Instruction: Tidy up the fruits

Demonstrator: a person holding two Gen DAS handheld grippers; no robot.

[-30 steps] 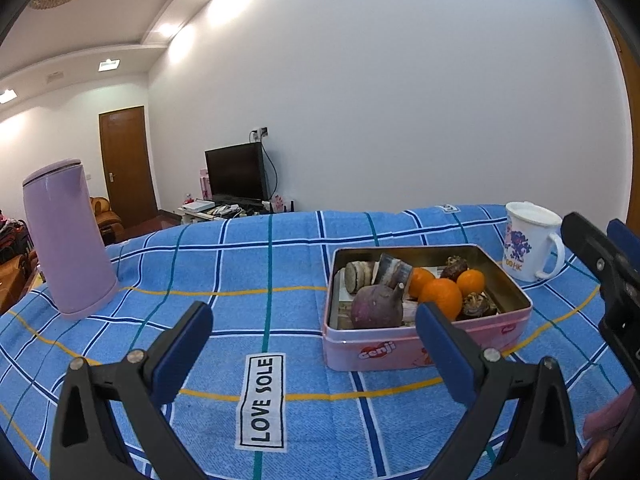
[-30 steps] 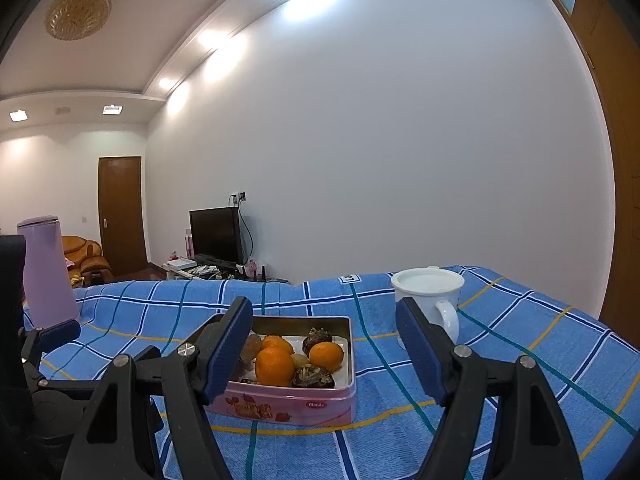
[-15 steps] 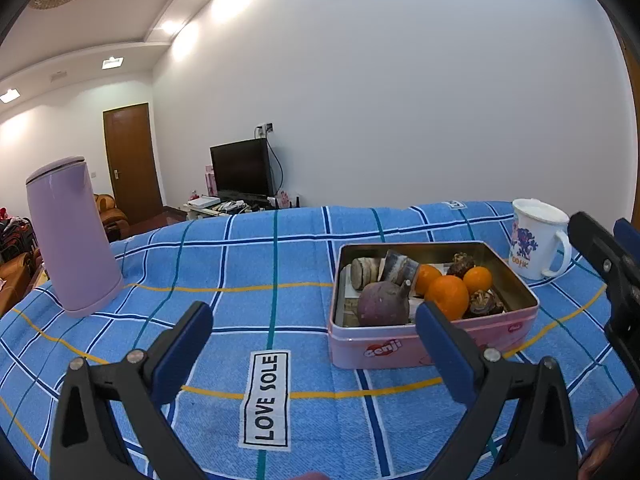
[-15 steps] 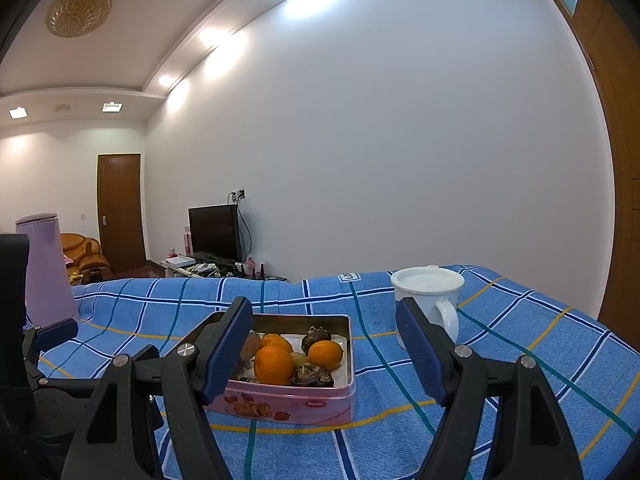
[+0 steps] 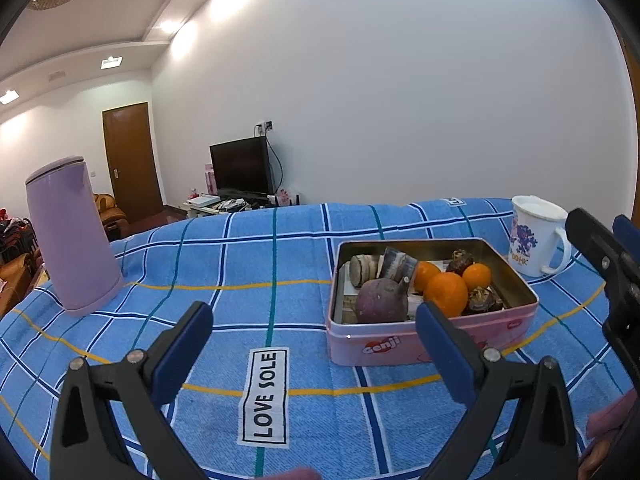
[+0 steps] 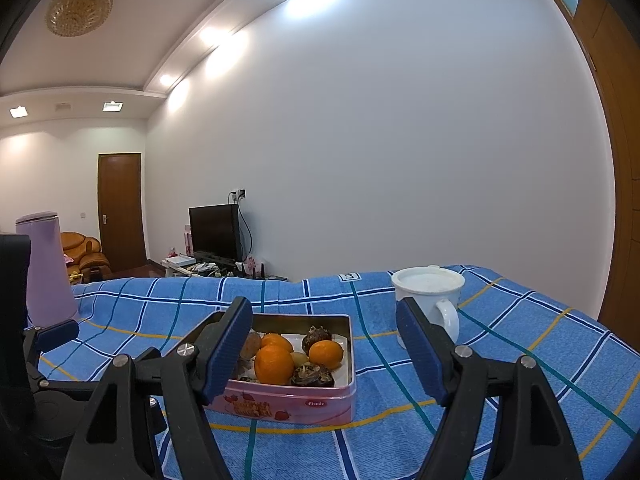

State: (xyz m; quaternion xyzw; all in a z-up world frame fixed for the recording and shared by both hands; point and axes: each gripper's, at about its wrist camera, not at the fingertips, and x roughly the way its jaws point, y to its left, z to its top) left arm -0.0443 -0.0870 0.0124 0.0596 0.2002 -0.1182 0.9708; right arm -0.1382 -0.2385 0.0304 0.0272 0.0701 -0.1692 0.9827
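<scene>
A pink tin box (image 5: 432,340) (image 6: 304,402) stands on the blue checked cloth. Inside it lie three oranges (image 5: 445,293) (image 6: 274,364), a purple round root (image 5: 382,302), some dark brown knobbly fruits (image 5: 485,300) (image 6: 313,375) and a few cut pieces (image 5: 362,269). My left gripper (image 5: 312,338) hovers open over the cloth, short of the tin, with nothing between its blue pads. My right gripper (image 6: 324,342) is open too, in front of the tin and empty; in the left wrist view its black body shows at the right edge.
A white mug (image 5: 536,236) (image 6: 430,300) with a lid stands right of the tin. A tall lilac kettle (image 5: 70,236) (image 6: 44,268) stands far left on the cloth. A "LOVE SOLE" label (image 5: 266,396) lies near me. The table drops off behind and at the right.
The left wrist view has shifted slightly, so the tin sits a little further right and lower. Both grippers stay open and empty; the right view is unchanged.
</scene>
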